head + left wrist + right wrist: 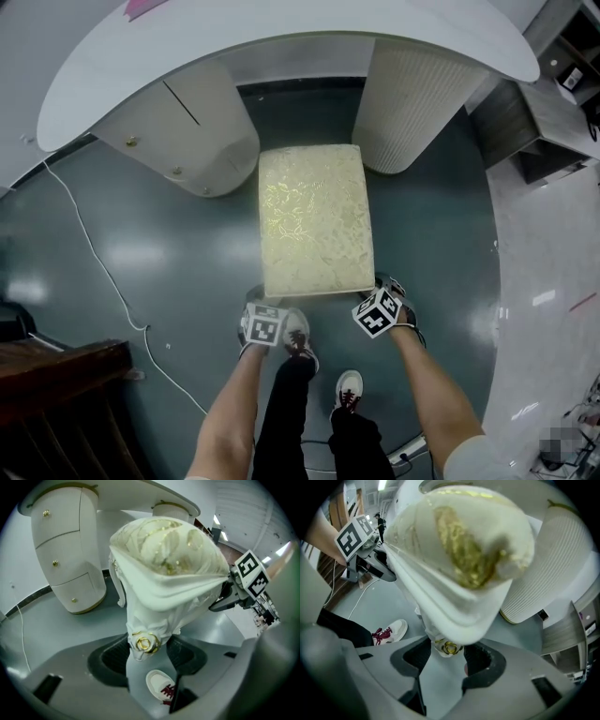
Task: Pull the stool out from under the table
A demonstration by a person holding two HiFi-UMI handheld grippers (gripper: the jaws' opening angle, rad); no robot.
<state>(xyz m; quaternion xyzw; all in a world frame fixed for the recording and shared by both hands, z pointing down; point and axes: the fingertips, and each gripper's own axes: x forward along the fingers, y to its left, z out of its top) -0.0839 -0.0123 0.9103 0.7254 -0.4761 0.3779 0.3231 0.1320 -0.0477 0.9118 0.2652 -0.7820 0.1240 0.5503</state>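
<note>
Head view looks down on the stool (316,220), a cream cushion with a gold pattern. It stands on the dark floor (141,253) with its whole top in sight. Its far end lies between the two bases of the white table (281,28). The left pedestal (183,127) has drawers with small gold knobs, the right pedestal (412,103) is ribbed, and each stands just beside a far corner of the stool without touching it. A white cable (94,253) trails over the floor to the left, well apart from the stool. Dark wooden furniture (56,394) fills the near left corner, and a grey shelf unit (544,122) stands at the far right.

On the near side of the stool stand the person's two shoes. One shoe (297,330) is just beside the stool's near edge, and the other shoe (349,386) is set further back.

Both bare forearms reach forward and down, the left arm (230,412) and the right arm (436,394) spread to the stool's two near corners, with the marker cubes just below the cushion's near edge. The left gripper (149,646) has its jaws clamped on the near-left leg (143,634), a white leg with a gold rosette. The right gripper (449,651) has its jaws closed against the near-right leg (446,644), low on the leg.
</note>
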